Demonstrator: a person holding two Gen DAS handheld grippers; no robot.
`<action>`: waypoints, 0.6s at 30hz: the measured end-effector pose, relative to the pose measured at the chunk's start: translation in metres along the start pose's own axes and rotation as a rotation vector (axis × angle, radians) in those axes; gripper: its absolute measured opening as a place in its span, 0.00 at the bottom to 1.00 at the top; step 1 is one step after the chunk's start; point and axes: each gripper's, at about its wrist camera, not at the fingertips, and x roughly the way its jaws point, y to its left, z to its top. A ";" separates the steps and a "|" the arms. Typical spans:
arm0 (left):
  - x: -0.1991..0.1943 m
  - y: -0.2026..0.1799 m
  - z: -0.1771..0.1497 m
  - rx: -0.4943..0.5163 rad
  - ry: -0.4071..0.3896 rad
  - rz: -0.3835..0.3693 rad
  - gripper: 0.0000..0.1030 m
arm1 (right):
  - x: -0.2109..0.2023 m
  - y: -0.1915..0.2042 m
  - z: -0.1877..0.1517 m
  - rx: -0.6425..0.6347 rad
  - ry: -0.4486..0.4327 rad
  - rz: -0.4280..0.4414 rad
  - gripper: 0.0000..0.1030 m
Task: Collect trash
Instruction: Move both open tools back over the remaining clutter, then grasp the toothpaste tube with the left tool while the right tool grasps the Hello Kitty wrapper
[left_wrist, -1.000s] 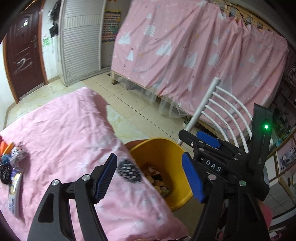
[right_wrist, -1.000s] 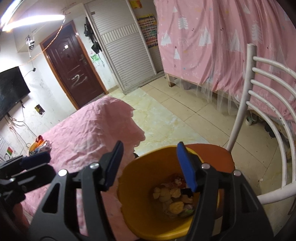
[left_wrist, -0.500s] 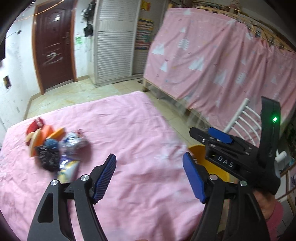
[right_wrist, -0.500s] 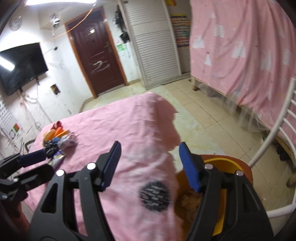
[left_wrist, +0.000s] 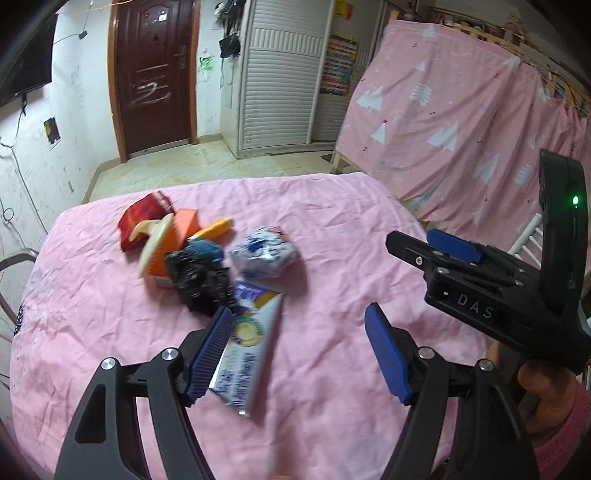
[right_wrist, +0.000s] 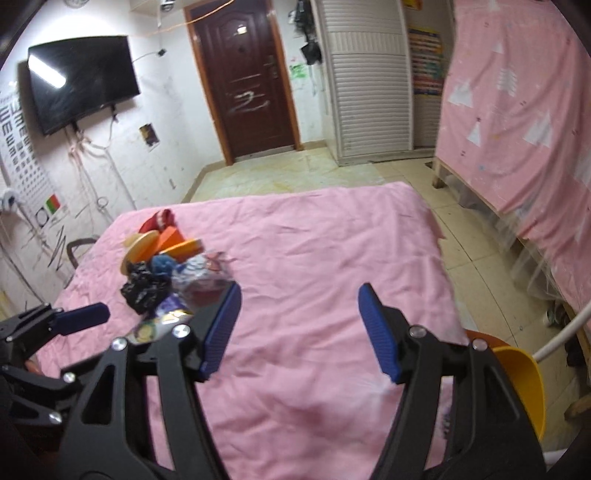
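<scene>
Both tongs are spread apart with nothing between the blue pads: the left tongs (left_wrist: 297, 352) hang over the near end of the trash pile, and the right tongs (right_wrist: 297, 328), whose jaws have just been opening, sit over bare pink cloth with nothing in them either. My guess is they're held wide like that so whichever reaches the pile first can drop straight onto a piece. Closest to the left one is a flat silvery snack wrapper (left_wrist: 246, 354) lying on the table (left_wrist: 351, 229), which has a pink cloth over it; it's got a yellow round badge and some purple and blue lettering, but it's too blurred to read. Just past it is a crumpled black bag (left_wrist: 201, 280), a blue scrunched thing touching it, and a balled-up white and blue wrapper (left_wrist: 264, 254) beside that. Further back there's an orange box (left_wrist: 177, 240) with a cream-colored disc leaning on it, and a red packet (left_wrist: 146, 214) at the far end. Everything's heaped in one clump, so probably easy pickings one at a time. The yellow bin (right_wrist: 517, 384) is down off the table's right edge, so each piece has to travel over there. Only readable writing is "DAS" on the right tool's body in the left view. Far wall has an eye chart, no legible text.
</scene>
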 end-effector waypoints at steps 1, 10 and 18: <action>0.001 0.003 -0.001 -0.004 0.003 0.001 0.63 | 0.004 0.006 0.001 -0.011 0.004 0.005 0.66; 0.014 0.032 -0.015 -0.039 0.054 -0.007 0.63 | 0.027 0.039 0.009 -0.078 0.044 0.037 0.67; 0.030 0.041 -0.025 -0.029 0.094 -0.006 0.63 | 0.051 0.064 0.012 -0.144 0.093 0.062 0.75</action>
